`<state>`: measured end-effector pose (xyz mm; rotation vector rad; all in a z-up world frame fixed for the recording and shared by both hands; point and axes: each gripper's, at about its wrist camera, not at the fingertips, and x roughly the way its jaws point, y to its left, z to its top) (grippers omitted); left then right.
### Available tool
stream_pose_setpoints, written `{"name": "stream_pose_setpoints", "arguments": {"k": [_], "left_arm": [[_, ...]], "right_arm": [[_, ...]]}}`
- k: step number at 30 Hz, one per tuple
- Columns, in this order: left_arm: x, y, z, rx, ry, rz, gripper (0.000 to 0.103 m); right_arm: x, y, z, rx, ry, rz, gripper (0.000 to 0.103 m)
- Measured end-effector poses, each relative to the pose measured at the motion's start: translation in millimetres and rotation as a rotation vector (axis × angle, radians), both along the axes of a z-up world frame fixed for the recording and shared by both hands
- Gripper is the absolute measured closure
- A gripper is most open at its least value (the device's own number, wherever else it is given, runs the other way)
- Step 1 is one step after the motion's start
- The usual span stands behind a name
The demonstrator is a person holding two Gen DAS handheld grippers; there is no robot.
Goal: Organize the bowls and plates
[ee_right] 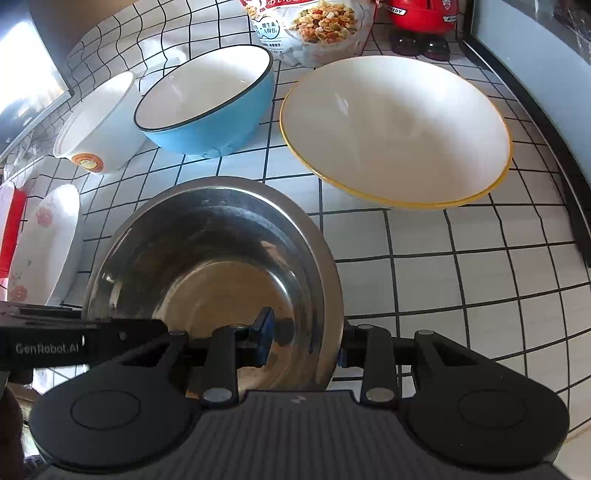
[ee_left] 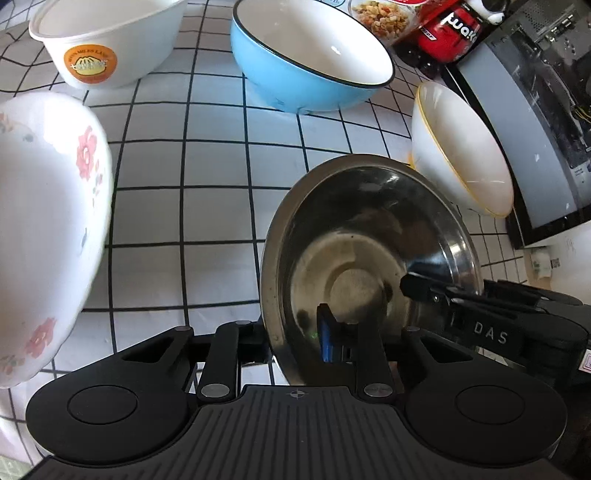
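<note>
- Steel bowl (ee_right: 214, 280): shallow, mirror-bright metal, sitting low over the gridded tablecloth (ee_right: 480, 295) at the near middle, between the flowered dish and the yellow-rimmed bowl. Whether its base touches the cloth cannot be told. Judged light, stiff and unbreakable, but slick; the thin rolled rim is the only purchase, and a pinch there may slip or let the bowl pivot.
- Right gripper (ee_right: 301, 341): jaws narrow, clamped across the near right wall of the steel bowl, one blue pad inside, the other outside the rim.
- Left gripper (ee_left: 295, 339): likewise narrow, gripping the same bowl at its near left wall, a blue pad showing inside. Two holds on neighbouring stretches of the rim should steady it against swinging.
- Yellow-rimmed bowl (ee_right: 399, 129): wide, white, glazed, just beyond and right of the steel bowl. Judged heavier and chippable; a likely nest for the steel one.
- Blue bowl (ee_right: 207, 99): deep, white inside, dark rim, beyond the steel bowl.
- White bowl (ee_right: 99, 125): orange sticker on its side, left of the blue one; looks like thin plastic or paper, judged light.
- Flowered dish (ee_left: 48, 221): white with pink blooms, far left, well apart from the grip; judged fragile.
- Snack bag (ee_right: 314, 29) and a red object (ee_right: 421, 14): at the back edge, not task items.
</note>
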<state>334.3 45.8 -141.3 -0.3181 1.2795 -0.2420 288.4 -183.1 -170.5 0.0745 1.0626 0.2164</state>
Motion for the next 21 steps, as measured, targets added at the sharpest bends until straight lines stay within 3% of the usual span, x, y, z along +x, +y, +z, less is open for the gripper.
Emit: {"name": "stream_pose_setpoints", "arguments": {"k": [2,6,10,14,17,21], "left_arm": [[-4.4,5.4,10.4,-0.023,-0.044,0.009,0.080],[-12.2,18.9,39.3,0.026,-0.132,0.040,0.081],[-26.7,52.9,64.3,0.043,-0.186,0.163,0.083],[-45.5,99.9,87.2,0.030,-0.246,0.286,0.083],[-58.6,133.4,87.5,0.060,-0.246,0.377,0.085],[-67.8,166.5,71.1,0.127,-0.189,0.466,0.086]], "right_arm": [[-1.3,2.8,6.6,0.000,-0.024,0.009,0.070],[-2.5,20.7,32.0,0.051,-0.092,0.087,0.071],[-6.2,64.6,61.1,0.023,-0.213,0.204,0.071],[6.4,102.2,74.6,0.087,-0.228,0.304,0.071],[16.5,141.0,70.1,0.118,-0.211,0.396,0.072],[21.8,197.8,53.7,0.077,-0.202,0.518,0.072]]}}
